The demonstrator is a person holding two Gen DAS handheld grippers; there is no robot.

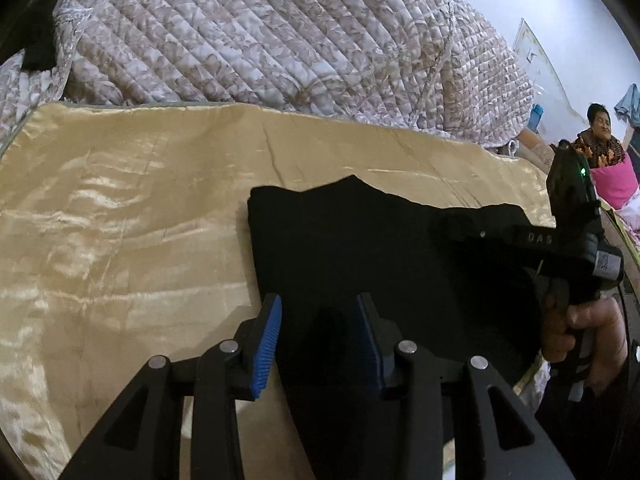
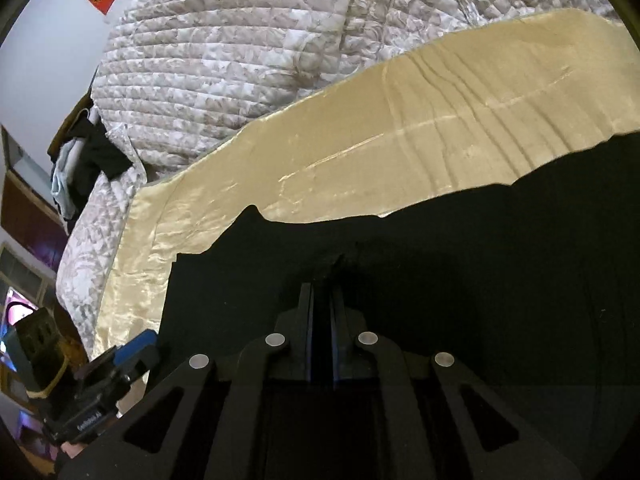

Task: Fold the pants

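Left wrist view took in a quilted floral bedspread (image 1: 280,32) heaped along the far side, with a shiny gold satin cloth (image 1: 120,200) spread flat in front of it. On that cloth lay the black pants (image 1: 360,248), folded into a dark block with a ragged upper edge. A seated person (image 1: 600,140) showed at the far right edge. The left gripper (image 1: 320,340) hung over the near part of the pants, its blue pads (image 1: 266,344) standing apart with nothing pinched between them. The right gripper (image 1: 472,232) reached in from the right over the pants, held by a hand (image 1: 588,340). From the right wrist view, the right gripper (image 2: 322,276) was clenched, its fingers (image 2: 306,320) nearly together at a raised pinch of the pants (image 2: 480,280); whether cloth was caught could not be told against the black.
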